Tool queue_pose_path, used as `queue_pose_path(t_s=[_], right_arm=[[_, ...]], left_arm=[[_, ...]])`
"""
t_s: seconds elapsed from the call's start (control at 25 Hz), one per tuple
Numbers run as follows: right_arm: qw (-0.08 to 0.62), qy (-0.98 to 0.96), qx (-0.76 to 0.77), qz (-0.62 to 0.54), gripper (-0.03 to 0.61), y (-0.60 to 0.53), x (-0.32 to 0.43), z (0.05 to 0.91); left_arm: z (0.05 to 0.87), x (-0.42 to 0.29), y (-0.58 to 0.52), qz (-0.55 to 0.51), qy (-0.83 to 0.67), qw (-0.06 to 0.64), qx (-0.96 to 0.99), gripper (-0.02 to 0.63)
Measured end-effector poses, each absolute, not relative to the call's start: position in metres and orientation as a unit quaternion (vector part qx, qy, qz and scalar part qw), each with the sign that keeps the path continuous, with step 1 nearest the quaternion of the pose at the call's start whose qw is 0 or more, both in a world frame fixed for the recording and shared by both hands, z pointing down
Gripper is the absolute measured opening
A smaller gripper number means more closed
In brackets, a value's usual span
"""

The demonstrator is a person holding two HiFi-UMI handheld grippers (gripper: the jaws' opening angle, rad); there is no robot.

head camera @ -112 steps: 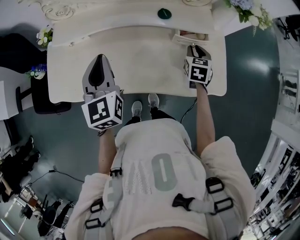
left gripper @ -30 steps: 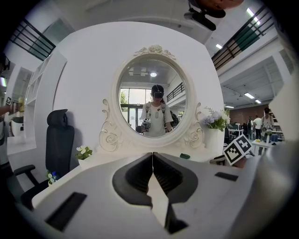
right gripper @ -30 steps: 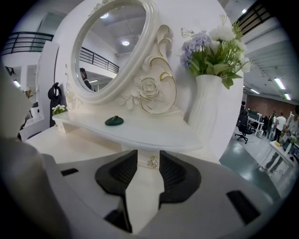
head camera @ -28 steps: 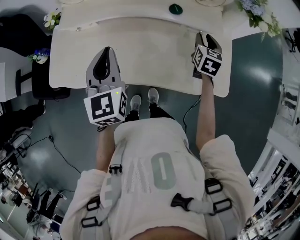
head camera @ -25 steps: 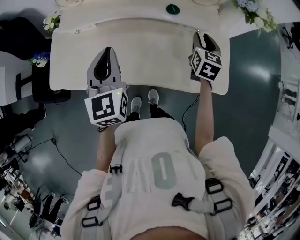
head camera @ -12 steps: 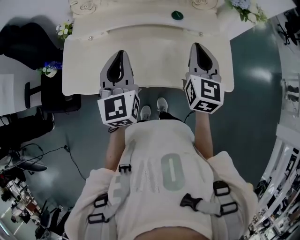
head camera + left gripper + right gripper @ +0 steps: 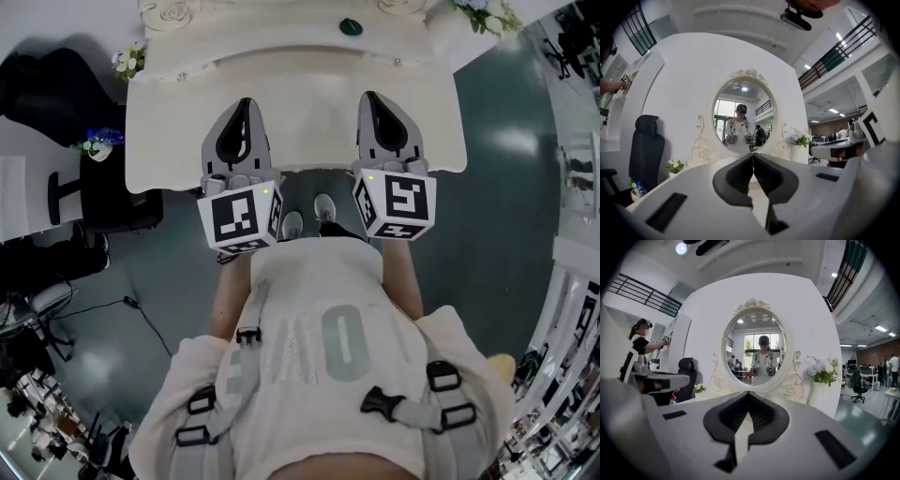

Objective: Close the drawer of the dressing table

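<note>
The white dressing table [image 7: 300,103] lies below me, its top bare between the grippers. No drawer stands out from its front edge; the small knob [image 7: 395,63] of the right drawer front sits flush in line with the edge. My left gripper [image 7: 242,101] hovers over the table's left half, shut and empty. Over the right half my right gripper [image 7: 368,96] is level with it, also shut with nothing between its pads. In both gripper views the jaws point level at the oval mirror [image 7: 743,119] [image 7: 757,350].
A dark green round item [image 7: 351,26] lies at the back of the table. Flower vases stand at the back left [image 7: 127,61] and back right [image 7: 487,11]. A black chair [image 7: 103,197] stands left of the table, and the person's shoes [image 7: 309,214] are at its front edge.
The drawer open at the right 4.5 s ago no longer shows. The right gripper has left the table's right front edge, moving left and up beside the left gripper, which rose slightly.
</note>
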State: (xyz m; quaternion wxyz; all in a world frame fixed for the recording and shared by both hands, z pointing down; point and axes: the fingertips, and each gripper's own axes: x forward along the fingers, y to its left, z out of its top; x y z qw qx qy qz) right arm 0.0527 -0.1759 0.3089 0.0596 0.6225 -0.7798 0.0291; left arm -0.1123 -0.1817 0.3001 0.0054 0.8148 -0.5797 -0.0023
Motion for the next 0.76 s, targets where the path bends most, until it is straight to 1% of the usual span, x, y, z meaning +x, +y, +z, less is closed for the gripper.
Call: queue_pose_path(t_s=[0.36,0.76], right_arm=[[0.059,-0.785,0.616,0.029,0.009,-0.17,0.049,0.309],[0.062,-0.788,0.612,0.037,0.009,-0.169,0.066,0.314]], left_arm=[[0.295,-0.116,-0.175,-0.006,-0.586,-0.001,0.811,0.02],[0.297,-0.102,-0.172,-0.005,-0.589,0.0,0.808,0.02]])
